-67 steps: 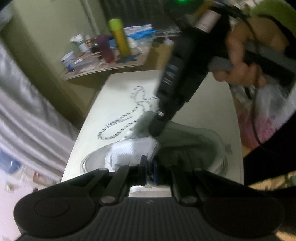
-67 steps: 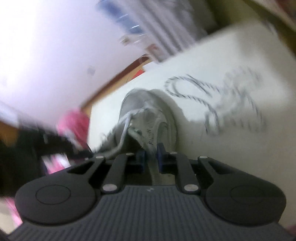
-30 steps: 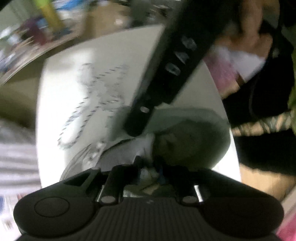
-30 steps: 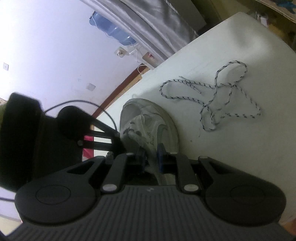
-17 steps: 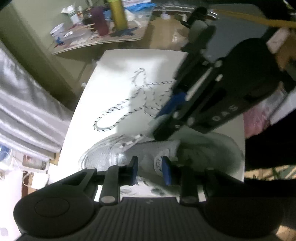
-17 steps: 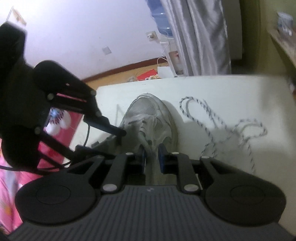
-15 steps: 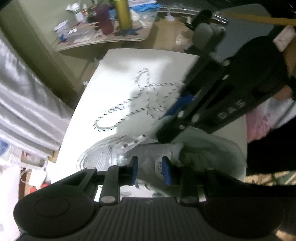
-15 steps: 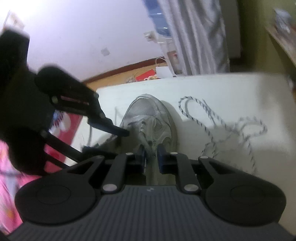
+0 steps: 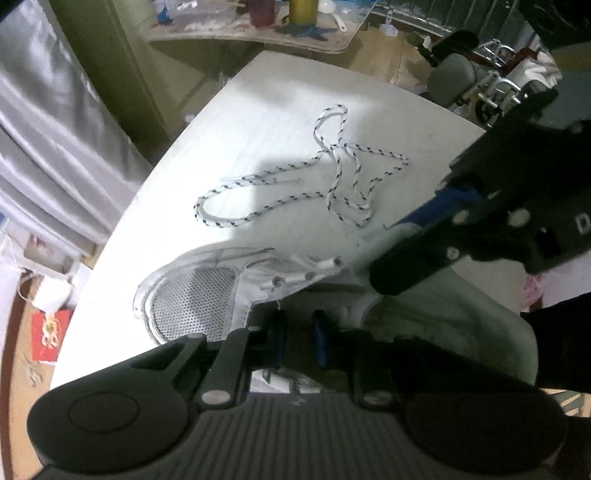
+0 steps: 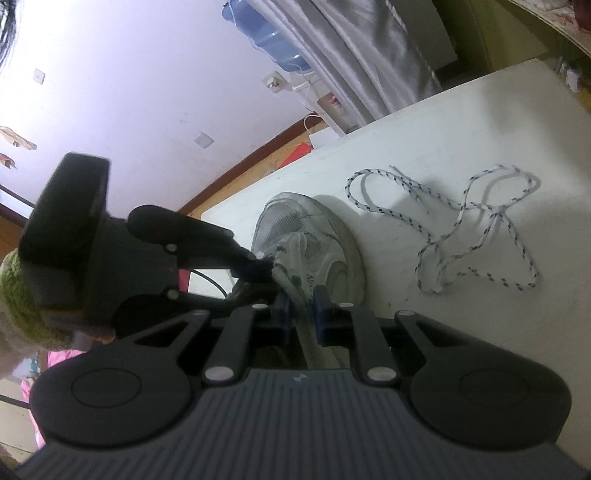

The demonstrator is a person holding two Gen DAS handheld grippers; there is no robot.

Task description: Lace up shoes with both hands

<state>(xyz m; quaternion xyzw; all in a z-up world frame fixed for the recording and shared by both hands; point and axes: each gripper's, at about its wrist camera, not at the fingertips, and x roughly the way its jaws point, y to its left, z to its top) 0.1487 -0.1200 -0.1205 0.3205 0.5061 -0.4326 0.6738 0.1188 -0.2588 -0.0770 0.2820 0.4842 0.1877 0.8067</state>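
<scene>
Here the right gripper (image 10: 302, 312) pinches the shoe (image 10: 325, 254) tongue while the left gripper (image 9: 298, 334) closes on its upper

Home room, curtain (image 10: 373, 62), cluttered side table (image 9: 258, 31)

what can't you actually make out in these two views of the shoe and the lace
- Left wrist view: the heel end of the shoe is hidden behind the right tool and the left tool, whose jaws are closing.
- Right wrist view: what the right tool pinches is too dark to name.
- Both views: whether the loose lace is threaded anywhere; here it lies apart on the table.
</scene>
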